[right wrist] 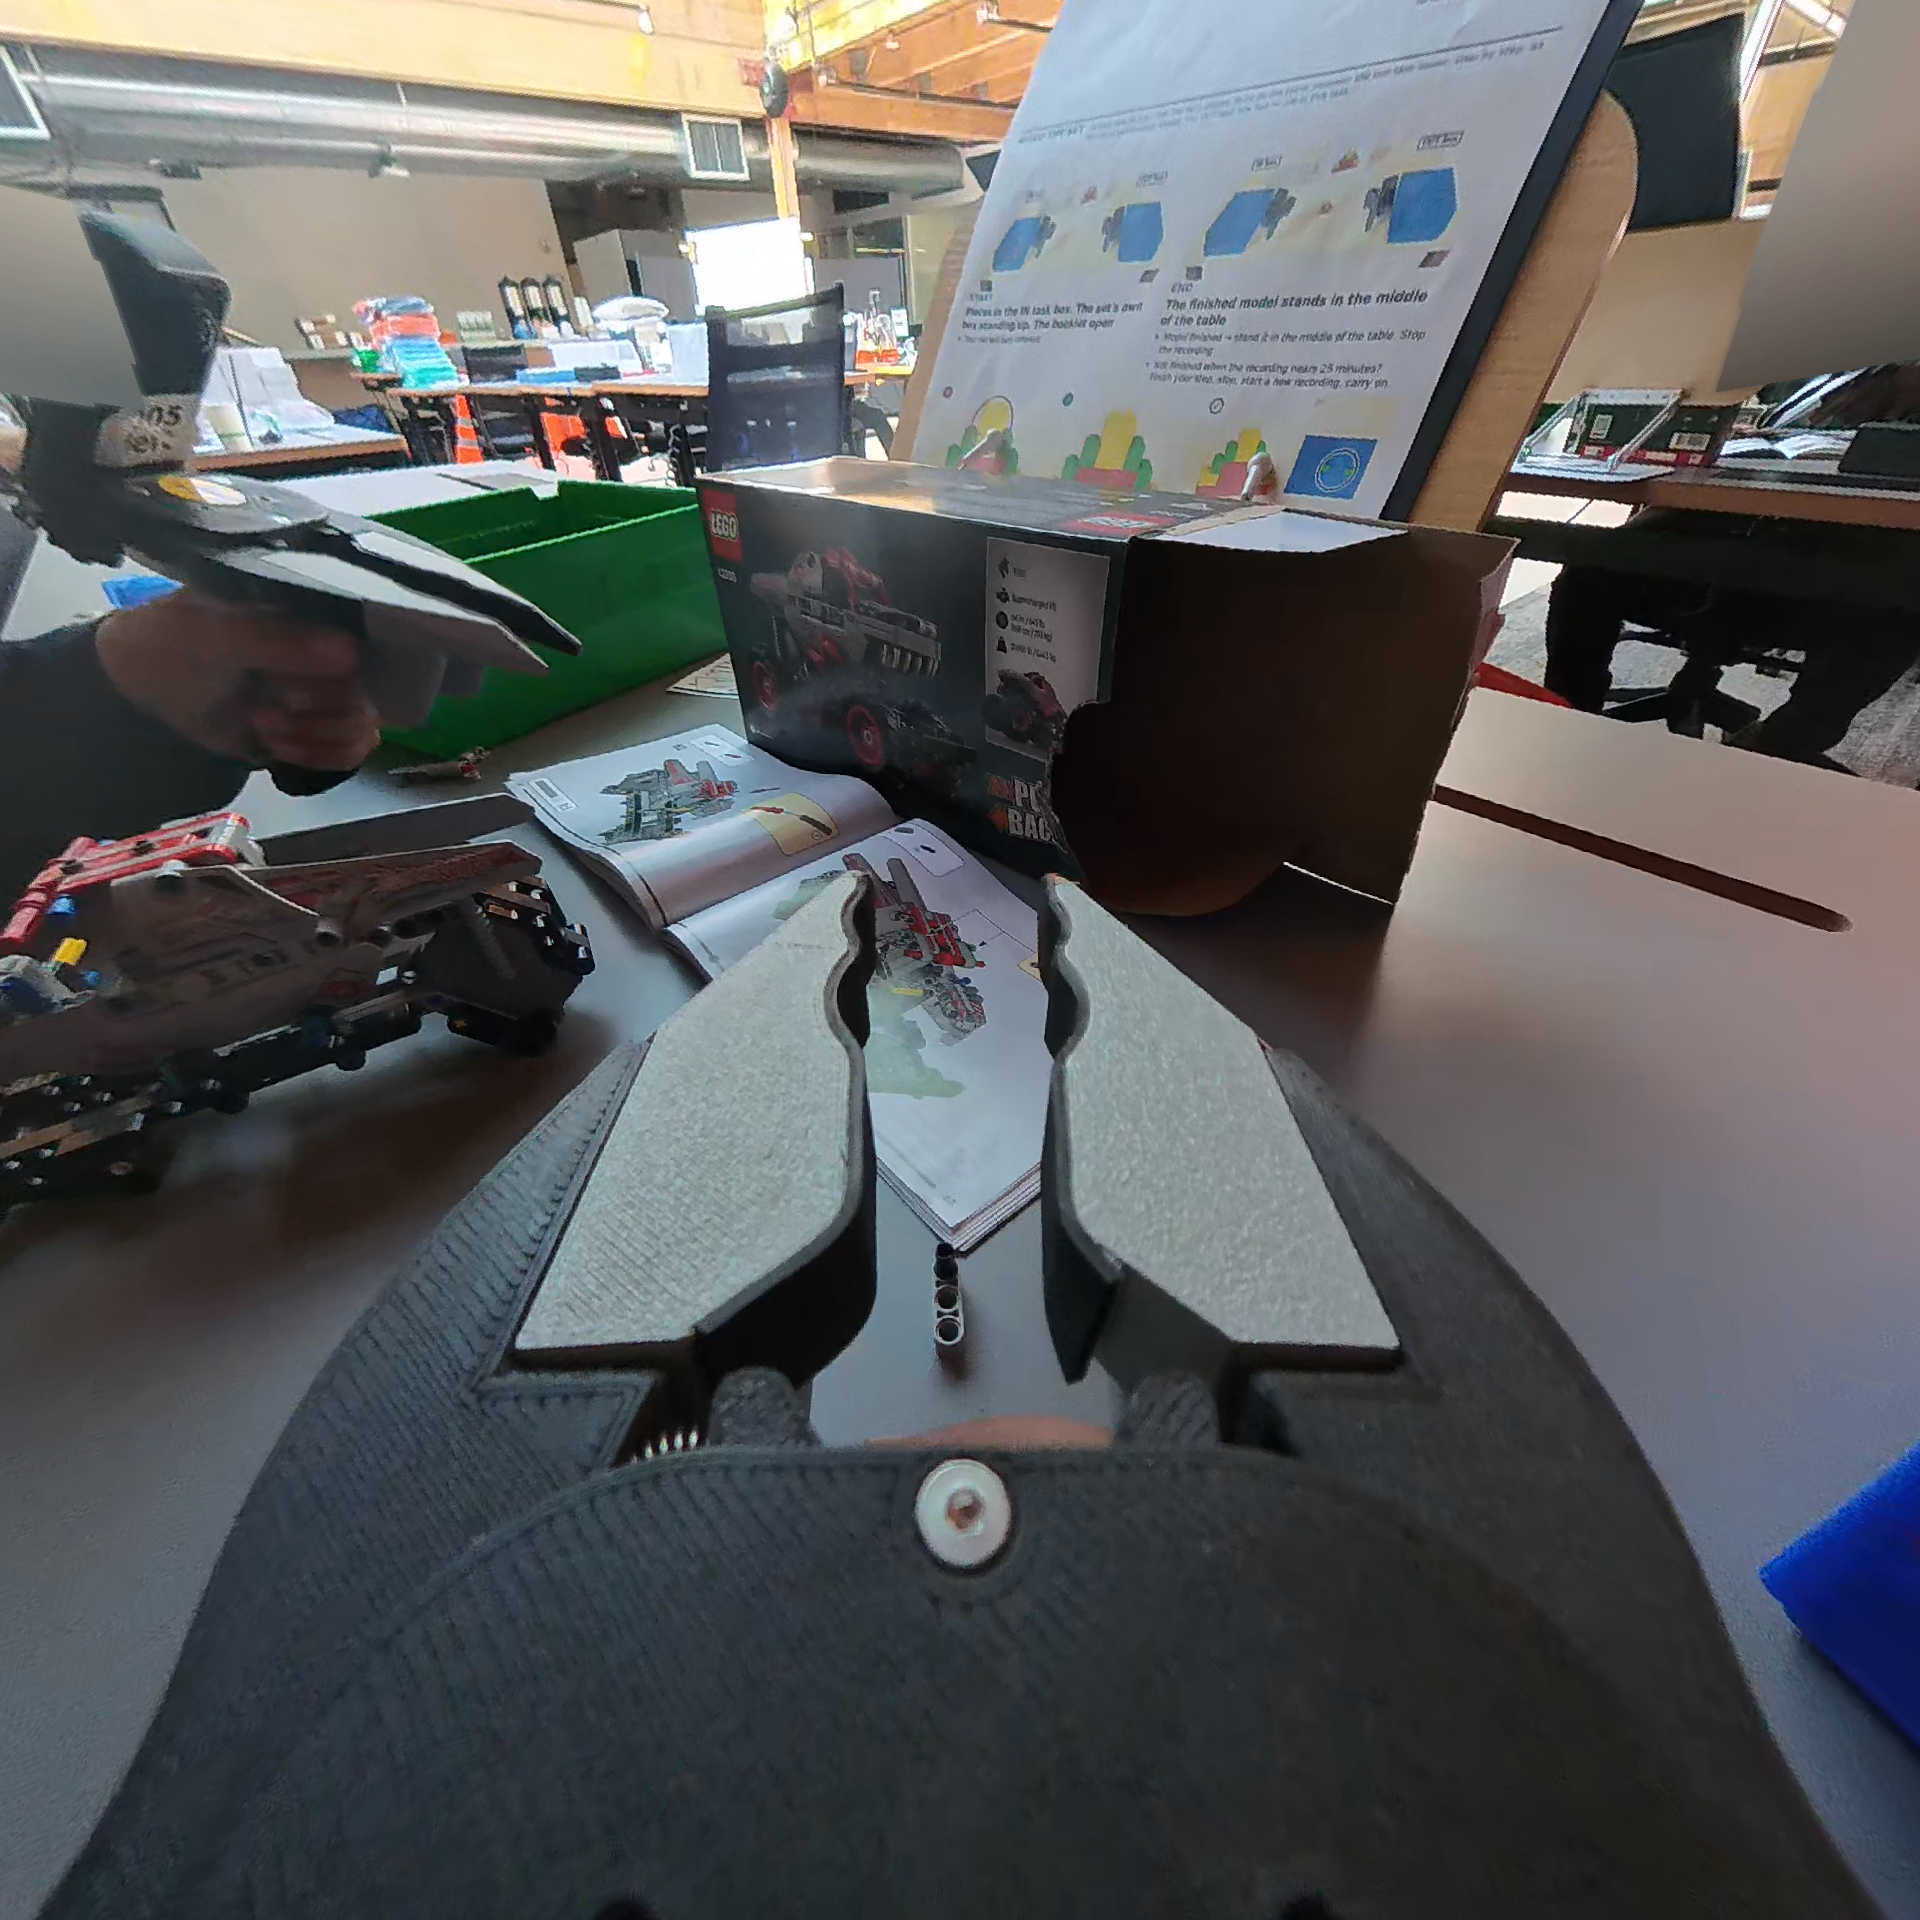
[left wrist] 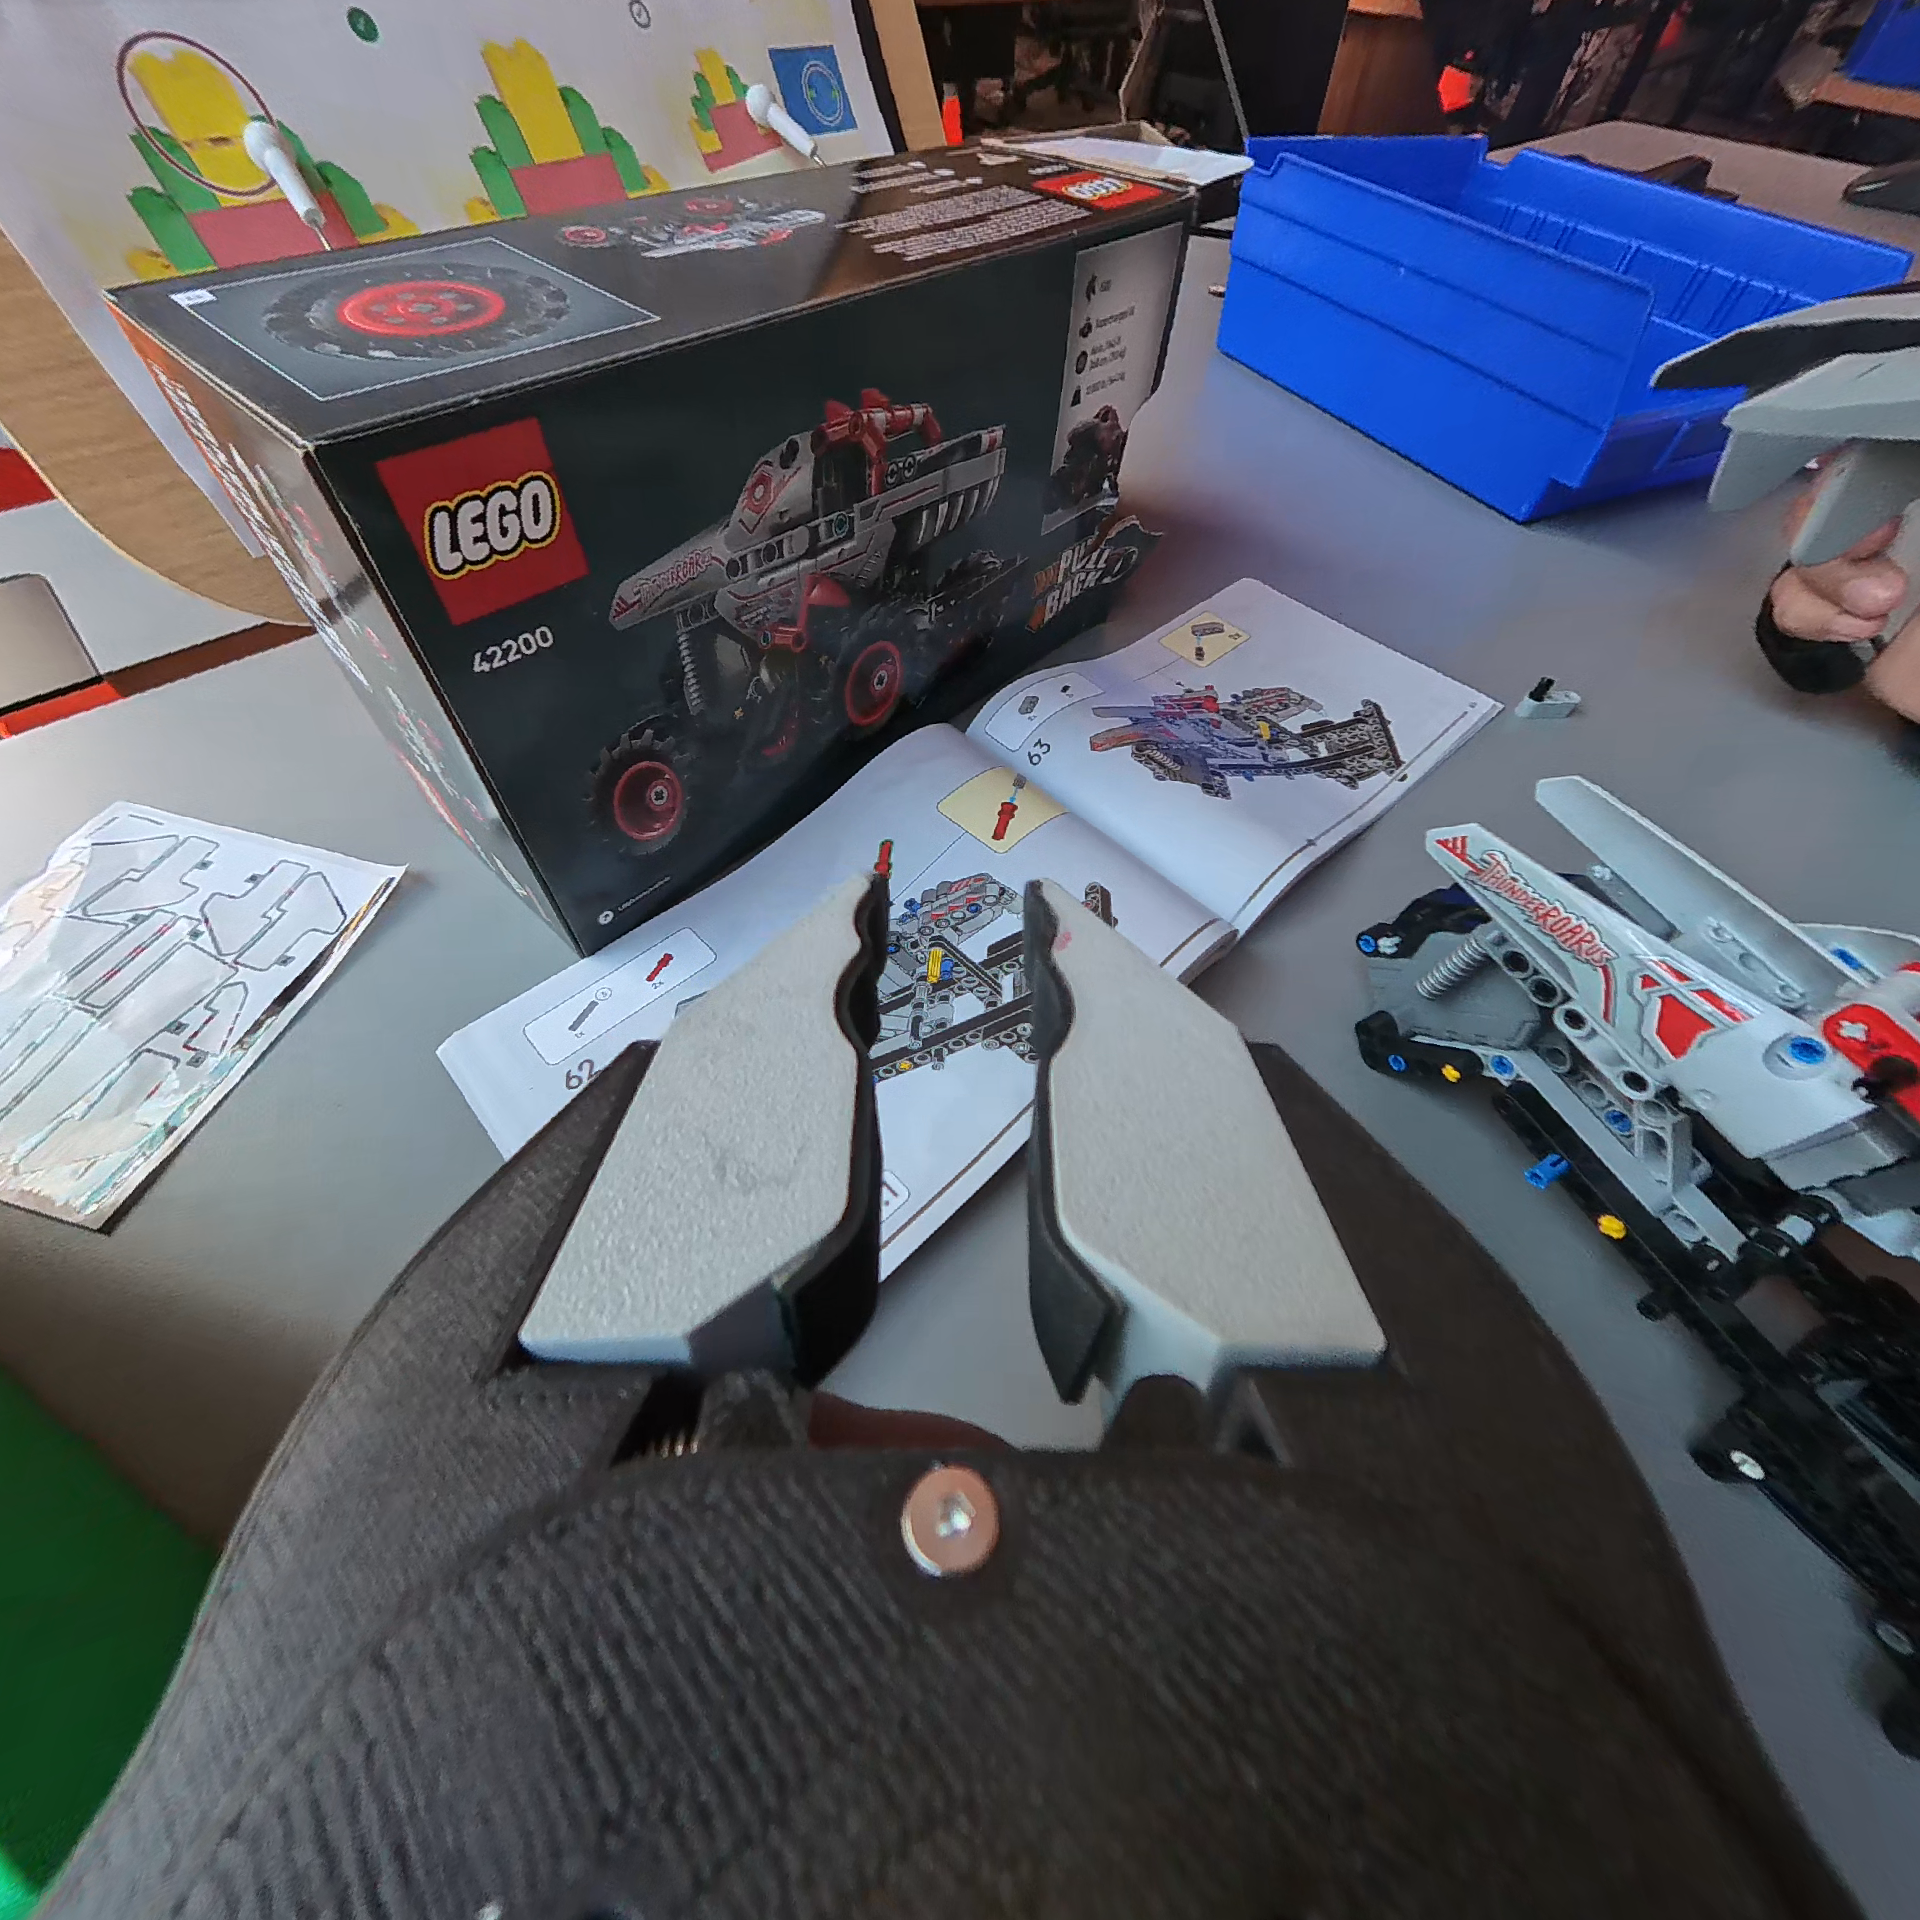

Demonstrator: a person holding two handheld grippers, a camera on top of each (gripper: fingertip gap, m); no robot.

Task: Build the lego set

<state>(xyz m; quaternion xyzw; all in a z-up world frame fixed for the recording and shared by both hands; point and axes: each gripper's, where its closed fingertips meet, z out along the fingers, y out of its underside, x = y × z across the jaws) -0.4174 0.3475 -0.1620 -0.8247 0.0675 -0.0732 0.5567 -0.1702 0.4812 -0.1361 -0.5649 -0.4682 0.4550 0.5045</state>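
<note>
The half-built grey, red and black truck model (left wrist: 1662, 1049) lies on the table at the right of the left wrist view and at the left of the right wrist view (right wrist: 270, 945). The open instruction booklet (left wrist: 1039, 831) lies in front of the set's black box (left wrist: 665, 540). My left gripper (left wrist: 956, 894) is open and empty above the booklet. My right gripper (right wrist: 954, 894) is open and empty, above the booklet (right wrist: 748, 831); a small grey beam with a black pin (right wrist: 948, 1294) lies on the table between its fingers. That piece also shows in the left wrist view (left wrist: 1548, 701).
A blue bin (left wrist: 1507, 312) stands at the back right, a green bin (right wrist: 561, 603) beside the box (right wrist: 935, 644). A sticker sheet (left wrist: 156, 997) lies at the left. A propped instruction board (right wrist: 1247, 239) stands behind the box. The other gripper shows in each view (left wrist: 1818, 436) (right wrist: 343, 592). The grippers' ends are close to 30 centimeters from one another.
</note>
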